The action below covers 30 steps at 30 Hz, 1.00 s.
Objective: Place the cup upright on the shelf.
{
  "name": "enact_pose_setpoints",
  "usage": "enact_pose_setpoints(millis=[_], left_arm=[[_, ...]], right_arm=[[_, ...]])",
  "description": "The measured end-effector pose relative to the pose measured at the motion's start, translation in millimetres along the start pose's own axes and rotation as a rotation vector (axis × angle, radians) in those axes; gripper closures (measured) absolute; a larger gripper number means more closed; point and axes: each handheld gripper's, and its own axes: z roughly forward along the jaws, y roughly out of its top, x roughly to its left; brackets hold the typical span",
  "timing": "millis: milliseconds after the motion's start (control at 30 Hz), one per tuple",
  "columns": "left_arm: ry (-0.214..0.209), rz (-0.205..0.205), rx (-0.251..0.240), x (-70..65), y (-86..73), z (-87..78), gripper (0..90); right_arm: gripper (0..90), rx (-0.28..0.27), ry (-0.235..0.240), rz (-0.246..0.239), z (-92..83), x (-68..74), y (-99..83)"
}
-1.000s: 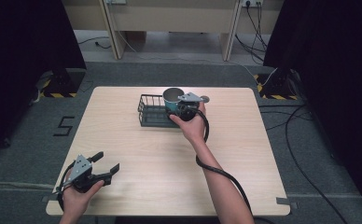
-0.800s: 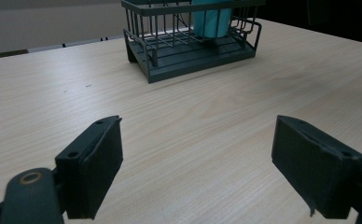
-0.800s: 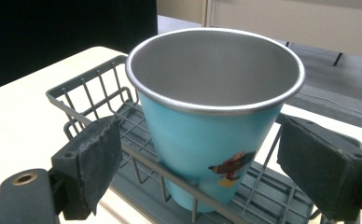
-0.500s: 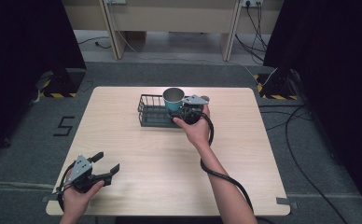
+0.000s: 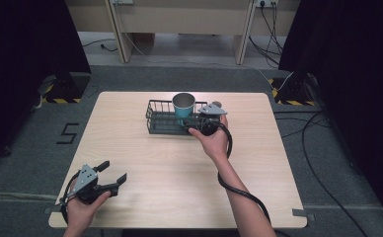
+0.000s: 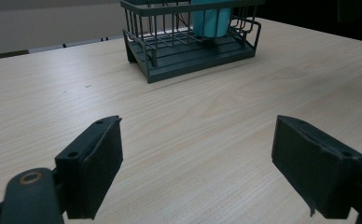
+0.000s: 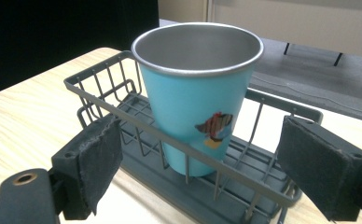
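The blue cup [image 7: 195, 95] stood upright inside the dark wire basket [image 5: 161, 121], toward the basket's right end, at the far middle of the wooden table [image 5: 179, 197]. The right gripper [image 5: 205, 123] sat just outside the basket's near-right rim, its jaws spread wide and empty — in the right gripper view the pads [image 7: 95, 163] flanked the cup with the basket's front rail [image 7: 193, 161] running between them and the cup's wall. The left gripper [image 5: 111, 174] rested well apart at the near-left corner of the table, jaws likewise apart and holding nothing, pointed loosely toward the basket [image 6: 188, 35].

The chief risk lay in that front rail. If the right gripper closed from where it stood, or pushed forward at that height, the pads would likely have caught the wire rather than the cup — dragging the light basket across the table or tipping it. A pull away made too low could have hooked a pad under the rim with the same result. Were the cup to be gripped again, a bite high on its tapered, smooth wall could have squeezed it upward and out of the pads, and a lift at an angle could have knocked its base against the rail and toppled it. With the left gripper so far off, nothing steadied the basket against any such tug.
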Motion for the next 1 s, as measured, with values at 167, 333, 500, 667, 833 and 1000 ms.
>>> enact_pose_setpoints(millis=[167,333,500,667,833,1000], left_arm=[[0.0,0.0,0.001,-0.1,-0.1,-0.1,15.9],[0.001,0.0,0.001,-0.1,-0.1,-0.2,15.9],[0.002,0.0,0.0,0.0,-0.1,-0.3,15.9],[0.004,-0.001,0.002,-0.1,-0.2,-0.2,15.9],[0.006,0.001,0.004,0.2,-0.3,-0.5,15.9],[0.006,0.0,0.004,0.0,-0.3,-0.1,15.8]], right_arm=[[14.9,0.0,-0.003,0.0,-6.0,-1.8,-3.4],[15.1,0.002,-0.003,0.003,-12.2,-3.8,-7.9],[15.2,0.003,-0.001,0.003,-19.4,-6.3,-12.9],[15.3,0.001,-0.006,0.005,-28.5,-9.8,-17.6],[15.4,-0.002,-0.009,0.009,-37.6,-12.3,-24.4],[15.4,0.001,-0.011,0.016,-46.5,-14.7,-32.1]])
